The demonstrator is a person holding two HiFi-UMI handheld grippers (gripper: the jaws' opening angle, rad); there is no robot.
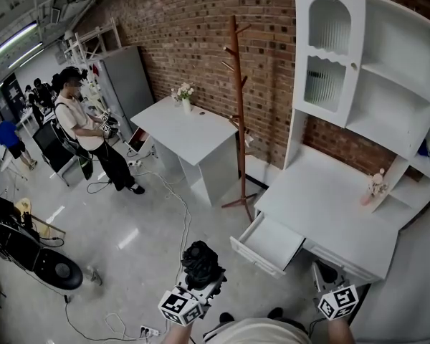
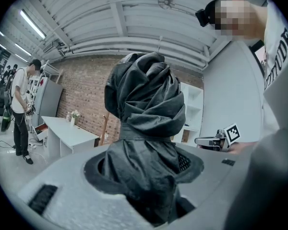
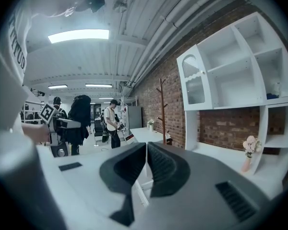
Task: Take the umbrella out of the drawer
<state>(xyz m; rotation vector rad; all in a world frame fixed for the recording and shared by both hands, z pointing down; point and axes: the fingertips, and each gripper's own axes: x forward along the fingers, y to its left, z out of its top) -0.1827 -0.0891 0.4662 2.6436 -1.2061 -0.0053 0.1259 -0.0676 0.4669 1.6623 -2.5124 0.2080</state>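
Note:
A black folded umbrella (image 2: 146,128), bundled and strapped at the middle, stands upright between the jaws of my left gripper (image 2: 144,176), which is shut on it. In the head view the umbrella (image 1: 202,262) sits above that gripper (image 1: 199,284), over the floor left of the open white drawer (image 1: 269,244). The drawer is pulled out of the white desk (image 1: 322,199), and its inside looks bare. My right gripper (image 3: 146,152) is shut with nothing between its pads. It (image 1: 330,282) hangs by the desk's front right. From the right gripper view the umbrella (image 3: 79,116) shows at the left.
A wooden coat rack (image 1: 239,106) stands against the brick wall beside a white table (image 1: 190,131) with a flower vase. A hutch with shelves (image 1: 387,70) tops the desk. A person (image 1: 86,131) stands far left. Cables and a black case (image 1: 36,256) lie on the floor.

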